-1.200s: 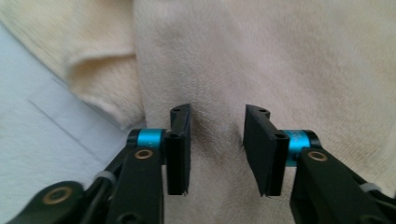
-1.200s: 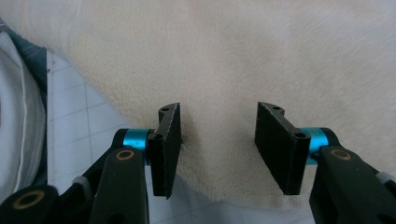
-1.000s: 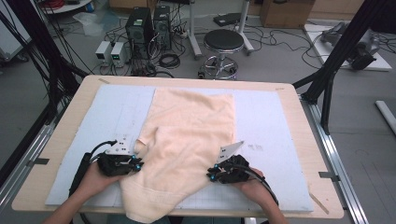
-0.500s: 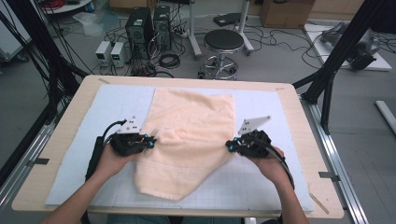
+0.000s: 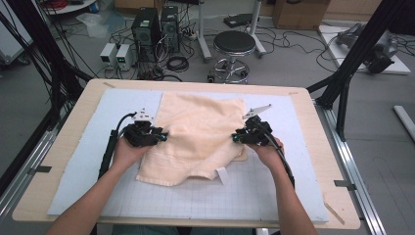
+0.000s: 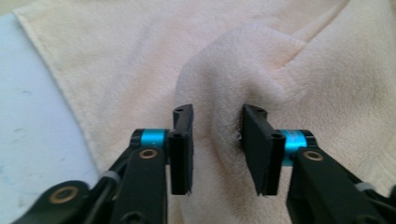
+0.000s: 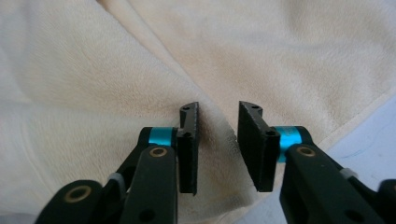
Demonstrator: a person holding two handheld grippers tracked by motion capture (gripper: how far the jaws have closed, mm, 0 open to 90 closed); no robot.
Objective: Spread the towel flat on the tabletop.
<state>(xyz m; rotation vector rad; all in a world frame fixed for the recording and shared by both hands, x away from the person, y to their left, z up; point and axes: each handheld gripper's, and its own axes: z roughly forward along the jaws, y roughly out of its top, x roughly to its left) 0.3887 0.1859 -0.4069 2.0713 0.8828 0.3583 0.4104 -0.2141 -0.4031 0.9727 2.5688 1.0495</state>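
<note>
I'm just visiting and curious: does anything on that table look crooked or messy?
Yes. The cream towel lies folded unevenly: its near edge runs ragged and slanted, a white tag pokes out, and a raised wrinkle stands between the left gripper jaws.

Both forearms come in from the bottom of the high view, bare, angled inward & forward, elbows low. Left hand (image 5: pixel 128 149) wraps the body of the left gripper (image 5: pixel 163 136), which points toward the right gripper, roughly level; its cable loops back along the left wrist. Right hand (image 5: pixel 266 147) holds the right gripper (image 5: pixel 235 138), pointing back at the left one, cable trailing down the right forearm. Grey plates sit on top of both.

Left gripper (image 6: pixel 216 149): jaws have just been opening, a clear gap between them, pads not pressing.

Right gripper (image 7: pixel 217 147): jaws likewise just opening, parted, pads free.
</note>
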